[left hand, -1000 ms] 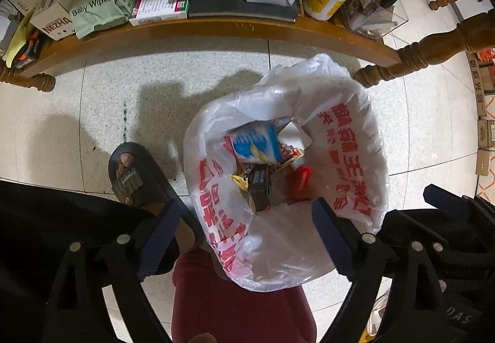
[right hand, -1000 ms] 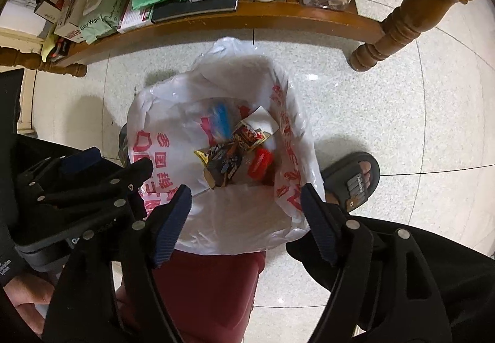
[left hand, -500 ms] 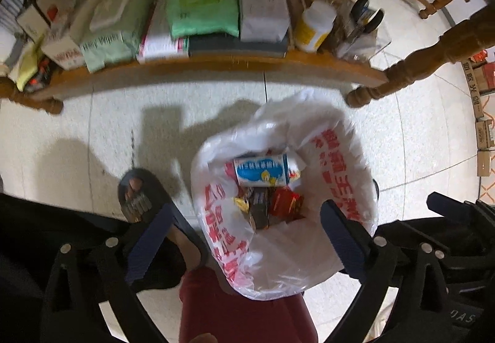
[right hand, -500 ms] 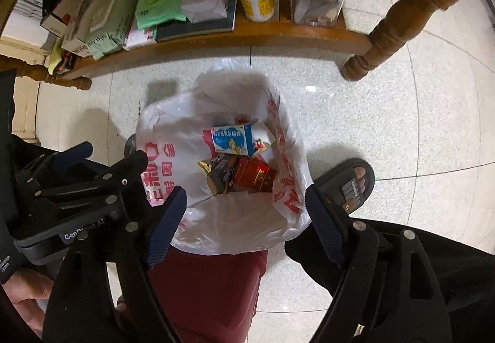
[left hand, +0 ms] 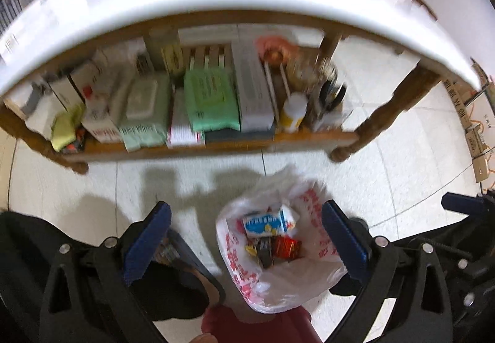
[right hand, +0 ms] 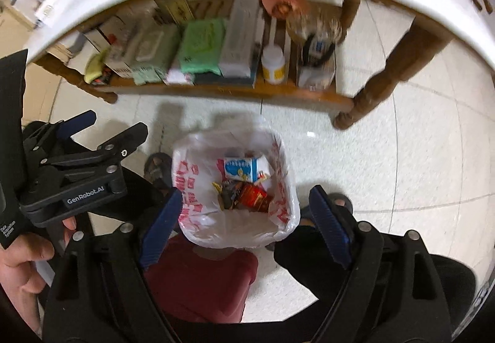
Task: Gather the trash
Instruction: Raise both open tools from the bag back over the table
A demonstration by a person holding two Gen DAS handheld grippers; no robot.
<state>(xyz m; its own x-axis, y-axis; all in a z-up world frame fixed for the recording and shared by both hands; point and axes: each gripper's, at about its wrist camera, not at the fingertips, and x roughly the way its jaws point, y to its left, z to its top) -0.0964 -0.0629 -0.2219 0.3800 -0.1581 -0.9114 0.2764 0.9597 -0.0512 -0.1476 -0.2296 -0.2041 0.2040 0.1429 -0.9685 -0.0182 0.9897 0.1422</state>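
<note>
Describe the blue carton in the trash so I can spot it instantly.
Find the white plastic bag with red print on the floor before the wooden shelf. The blue-and-white carton lies on top inside, nearest the shelf; the red packet and dark wrappers sit below it.

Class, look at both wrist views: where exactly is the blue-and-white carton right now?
The blue-and-white carton lies inside the white plastic bag on the floor, at the far side of the trash pile, just above the red packet.

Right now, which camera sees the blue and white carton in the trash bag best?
The right wrist view: the blue and white carton sits centred and fairly sharp in the white plastic bag. The left wrist view shows it too, blurrier and lower down.
</note>
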